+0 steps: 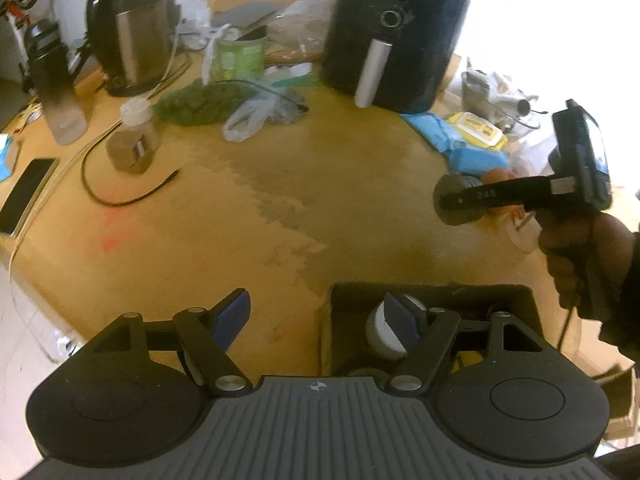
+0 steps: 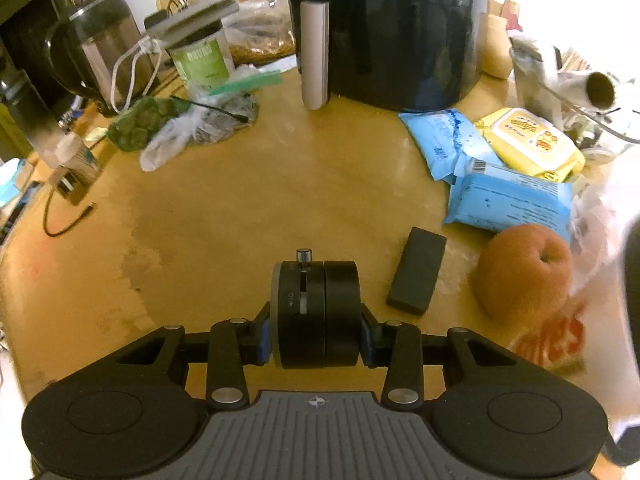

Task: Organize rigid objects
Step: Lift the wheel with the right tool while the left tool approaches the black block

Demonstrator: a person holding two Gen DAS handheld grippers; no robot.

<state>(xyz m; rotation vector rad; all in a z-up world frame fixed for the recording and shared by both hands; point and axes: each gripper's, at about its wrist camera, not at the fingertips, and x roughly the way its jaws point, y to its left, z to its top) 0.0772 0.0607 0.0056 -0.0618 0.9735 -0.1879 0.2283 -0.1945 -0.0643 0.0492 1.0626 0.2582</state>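
Observation:
My right gripper (image 2: 316, 338) is shut on a black round device (image 2: 316, 312) with an ON mark and a small metal knob, held above the wooden table. The same device (image 1: 458, 200) shows at the right of the left wrist view, between the right gripper's fingers. A black rectangular block (image 2: 416, 272) lies on the table just right of it. My left gripper (image 1: 320, 320) is open and empty, over the left edge of a dark cardboard box (image 1: 436, 296) that holds a white-capped container (image 1: 380, 332).
A black air fryer (image 2: 392, 28) stands at the back. Blue wipe packs (image 2: 508, 200), a yellow pack (image 2: 532, 144) and an apple (image 2: 524, 272) lie at right. A kettle (image 1: 132, 32), green can (image 1: 238, 56), bags (image 1: 212, 100), a phone (image 1: 24, 196) and cables sit at left.

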